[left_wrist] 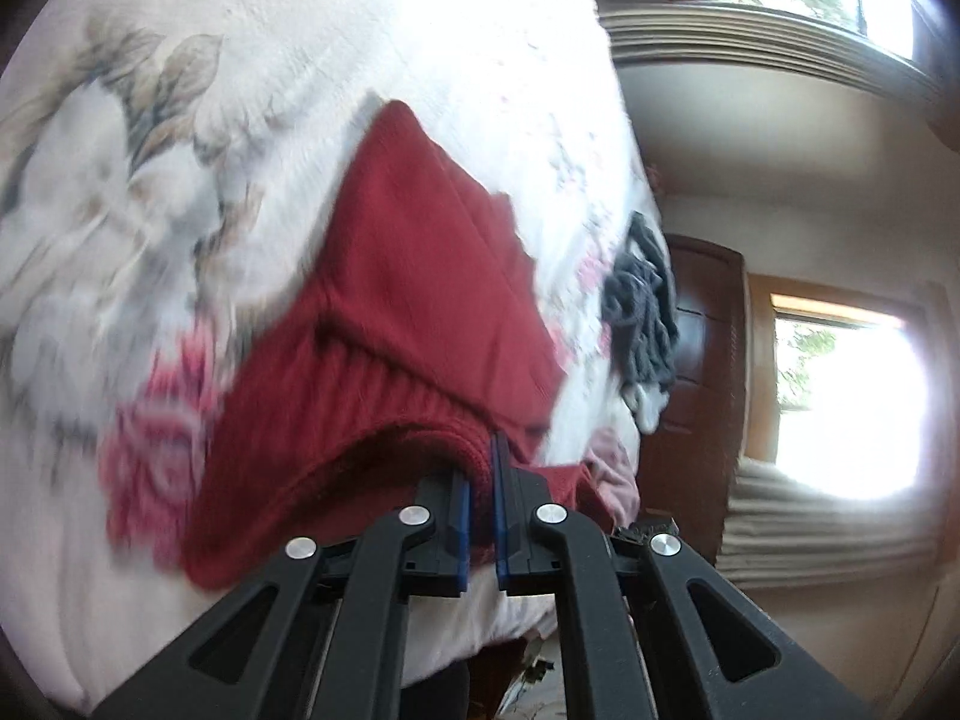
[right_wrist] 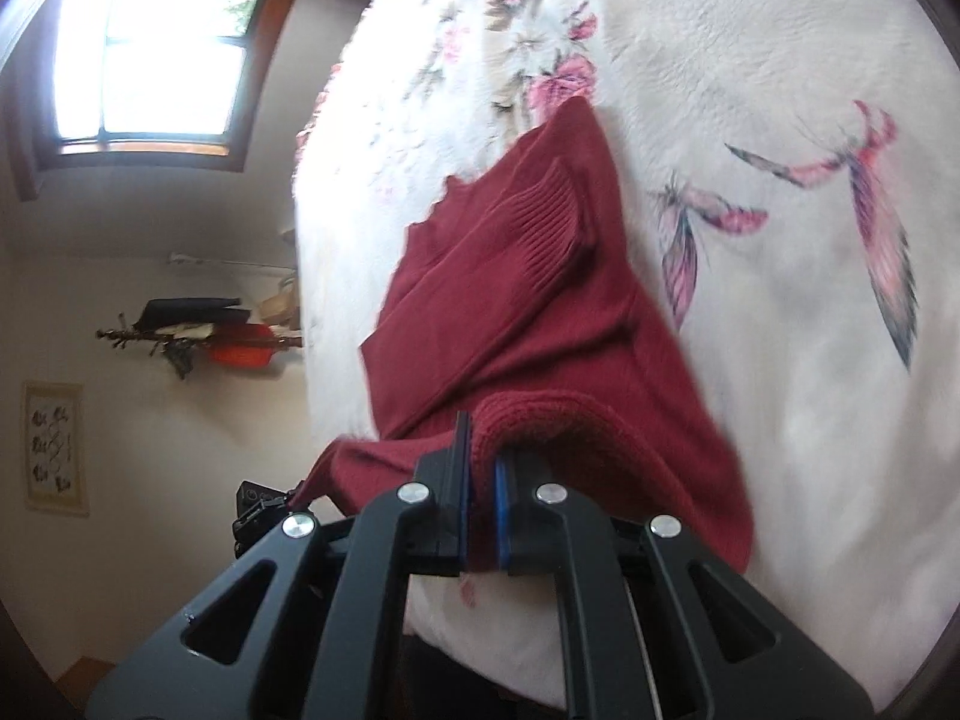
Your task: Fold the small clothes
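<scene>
1. Gripping the red sweater's [left_wrist: 384, 276] ribbed hem, the left gripper [left_wrist: 480, 468] has its jaws clamped.
2. The right gripper [right_wrist: 480, 450] pinches the same hem.
3. The sweater drapes over the floral blanket [right_wrist: 750, 60] on the bed.

One red sweater [left_wrist: 420, 276] lies on one floral blanket [left_wrist: 180, 210]. Two grippers show, the left gripper [left_wrist: 480, 516] and the right gripper [right_wrist: 480, 516]. One grey heap [left_wrist: 642, 312], perhaps several garments, sits near the blanket's edge. Two windows [left_wrist: 840, 396] show in the left view.
</scene>
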`<move>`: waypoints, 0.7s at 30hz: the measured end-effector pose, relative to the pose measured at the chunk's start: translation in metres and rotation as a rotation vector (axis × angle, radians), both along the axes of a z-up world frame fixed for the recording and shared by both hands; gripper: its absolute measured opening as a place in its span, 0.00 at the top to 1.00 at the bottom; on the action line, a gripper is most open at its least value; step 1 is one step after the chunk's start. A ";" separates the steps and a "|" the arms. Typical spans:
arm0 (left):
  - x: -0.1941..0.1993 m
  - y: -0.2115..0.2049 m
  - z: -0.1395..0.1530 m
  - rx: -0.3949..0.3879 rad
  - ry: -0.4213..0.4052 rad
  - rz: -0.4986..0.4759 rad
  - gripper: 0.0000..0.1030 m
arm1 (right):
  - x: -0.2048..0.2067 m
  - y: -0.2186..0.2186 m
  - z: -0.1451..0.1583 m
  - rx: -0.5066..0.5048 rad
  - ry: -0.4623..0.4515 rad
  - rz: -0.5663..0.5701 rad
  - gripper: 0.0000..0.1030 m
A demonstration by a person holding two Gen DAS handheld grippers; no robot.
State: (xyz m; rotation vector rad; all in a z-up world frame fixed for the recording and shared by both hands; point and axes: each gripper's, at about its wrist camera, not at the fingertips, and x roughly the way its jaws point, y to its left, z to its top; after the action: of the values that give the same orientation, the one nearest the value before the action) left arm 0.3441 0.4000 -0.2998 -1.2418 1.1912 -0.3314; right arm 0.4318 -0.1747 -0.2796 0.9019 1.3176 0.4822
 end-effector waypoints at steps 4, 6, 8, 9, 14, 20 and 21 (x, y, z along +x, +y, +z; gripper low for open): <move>0.032 0.002 -0.029 0.029 0.050 0.003 0.95 | 0.031 0.010 -0.030 -0.046 0.043 0.011 0.95; 0.043 0.003 -0.040 0.034 0.068 0.000 0.95 | 0.044 0.012 -0.042 -0.048 0.058 0.003 0.94; 0.051 0.005 -0.047 0.036 0.069 -0.004 0.94 | 0.053 0.011 -0.052 -0.055 0.071 -0.017 0.86; 0.051 0.007 -0.047 0.036 0.065 -0.002 0.92 | 0.054 0.010 -0.053 -0.063 0.069 -0.026 0.83; 0.045 0.015 -0.029 0.113 -0.050 0.002 0.79 | 0.056 -0.007 -0.036 -0.116 -0.011 -0.035 0.73; 0.041 -0.009 -0.012 0.391 -0.111 -0.187 0.76 | 0.047 0.001 -0.030 -0.259 -0.078 0.093 0.73; 0.041 -0.014 -0.012 0.440 -0.114 -0.216 0.76 | 0.046 0.006 -0.033 -0.283 -0.085 0.118 0.71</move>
State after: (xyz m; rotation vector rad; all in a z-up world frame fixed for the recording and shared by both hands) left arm 0.3855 0.3860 -0.3114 -0.7075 1.2211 -0.2756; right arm 0.4775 -0.1685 -0.3124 0.5663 1.3263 0.4085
